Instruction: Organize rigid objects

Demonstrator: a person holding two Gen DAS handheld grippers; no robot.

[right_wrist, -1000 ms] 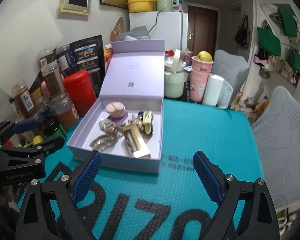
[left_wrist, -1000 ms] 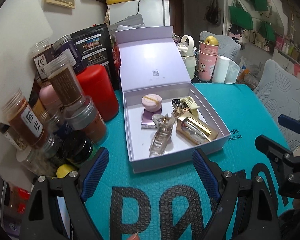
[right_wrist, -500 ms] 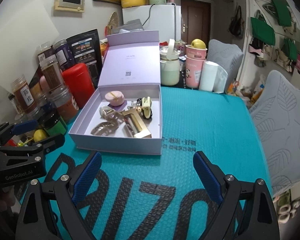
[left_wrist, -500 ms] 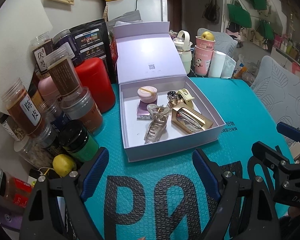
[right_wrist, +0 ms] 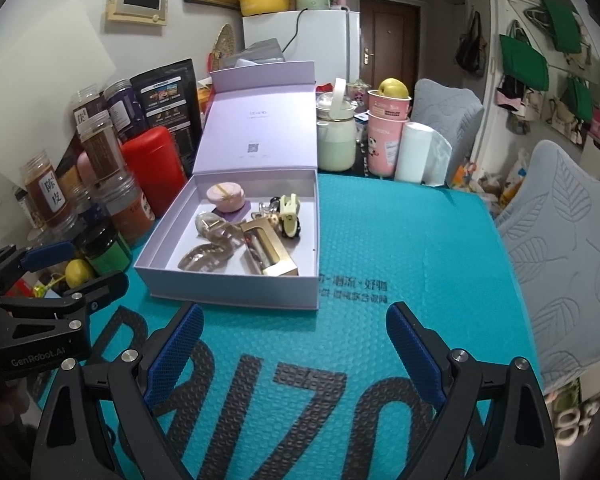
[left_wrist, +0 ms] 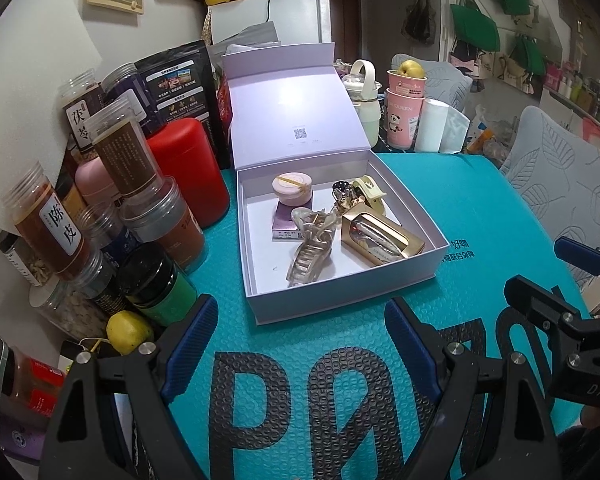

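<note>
The left gripper (left_wrist: pixel 300 330) and the right gripper (right_wrist: pixel 294 332) both hang over the teal mat (right_wrist: pixel 400 248) with jaws wide apart and nothing between them. In front of them stands a lilac box (left_wrist: pixel 340 294) with its lid up. Inside lie a pink round jar (left_wrist: pixel 292 189) on a small purple carton, a clear hair claw (left_wrist: pixel 310 248), a gold case (left_wrist: pixel 380 236) and a pale yellow clip (left_wrist: pixel 370 194). Jars (left_wrist: pixel 60 232) and a red canister (left_wrist: pixel 188 168) stand just left of the box.
</note>
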